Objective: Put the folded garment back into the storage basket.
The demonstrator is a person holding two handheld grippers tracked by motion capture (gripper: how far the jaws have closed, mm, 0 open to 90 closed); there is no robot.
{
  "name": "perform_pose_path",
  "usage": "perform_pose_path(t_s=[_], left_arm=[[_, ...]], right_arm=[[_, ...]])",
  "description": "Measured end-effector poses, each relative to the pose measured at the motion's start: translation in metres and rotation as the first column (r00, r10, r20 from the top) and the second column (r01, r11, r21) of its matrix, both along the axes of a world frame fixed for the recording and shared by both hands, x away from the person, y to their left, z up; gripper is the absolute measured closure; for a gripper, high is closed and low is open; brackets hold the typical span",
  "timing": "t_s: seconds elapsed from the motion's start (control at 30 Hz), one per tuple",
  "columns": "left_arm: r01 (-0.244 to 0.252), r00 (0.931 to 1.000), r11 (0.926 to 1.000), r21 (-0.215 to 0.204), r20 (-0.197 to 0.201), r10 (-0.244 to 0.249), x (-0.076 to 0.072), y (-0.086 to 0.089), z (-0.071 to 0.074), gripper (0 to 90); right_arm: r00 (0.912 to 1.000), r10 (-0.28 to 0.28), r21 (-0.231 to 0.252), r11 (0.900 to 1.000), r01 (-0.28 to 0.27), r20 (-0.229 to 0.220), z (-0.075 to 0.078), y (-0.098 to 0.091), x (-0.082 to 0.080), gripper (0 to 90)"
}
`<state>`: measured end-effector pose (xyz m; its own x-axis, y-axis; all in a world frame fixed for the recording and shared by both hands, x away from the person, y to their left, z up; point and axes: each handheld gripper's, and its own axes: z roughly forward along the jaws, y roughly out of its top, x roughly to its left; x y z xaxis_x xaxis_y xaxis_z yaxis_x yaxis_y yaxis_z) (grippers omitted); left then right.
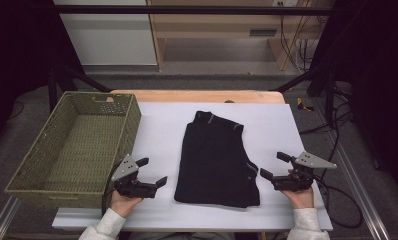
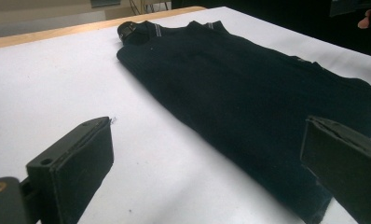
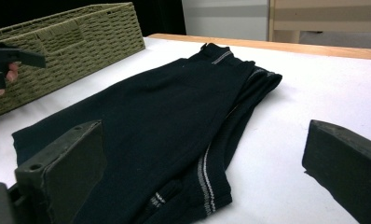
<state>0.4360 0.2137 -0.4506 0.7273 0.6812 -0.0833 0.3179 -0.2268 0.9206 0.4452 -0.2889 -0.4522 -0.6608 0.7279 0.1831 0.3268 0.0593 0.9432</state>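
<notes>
Folded black garment (image 1: 217, 160), flat, mid-table

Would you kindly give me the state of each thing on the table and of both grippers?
Black garment: folded, lying flat on the white table cover, untouched.
Woven basket: upright, empty.
Left gripper: fingers open, holding nothing.
Right gripper: fingers open, holding nothing.

A folded black knit garment (image 3: 174, 126) with grey stripes at its edges is seen lying flat on the white table (image 3: 314, 88). The two black jaws of the right gripper (image 3: 202, 177) are held wide apart above the garment's near end, with nothing gripped. A green woven basket (image 3: 76, 42) is set left of the garment, and fingers (image 3: 2, 81) of a hand are seen in front of the basket.
</notes>
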Motion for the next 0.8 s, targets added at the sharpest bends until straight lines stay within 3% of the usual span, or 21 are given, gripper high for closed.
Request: perform_pose_path(t_s=[0.8], left_arm=[[-0.014,0.9998,0.9999,0.005,-0.017,0.014,0.0028,-0.0063,0.0054,2.3]], right_arm=[[0.9995,-0.009,-0.018,0.9998,0.009,-0.031,0.0072,0.0086,-0.0013,0.2]])
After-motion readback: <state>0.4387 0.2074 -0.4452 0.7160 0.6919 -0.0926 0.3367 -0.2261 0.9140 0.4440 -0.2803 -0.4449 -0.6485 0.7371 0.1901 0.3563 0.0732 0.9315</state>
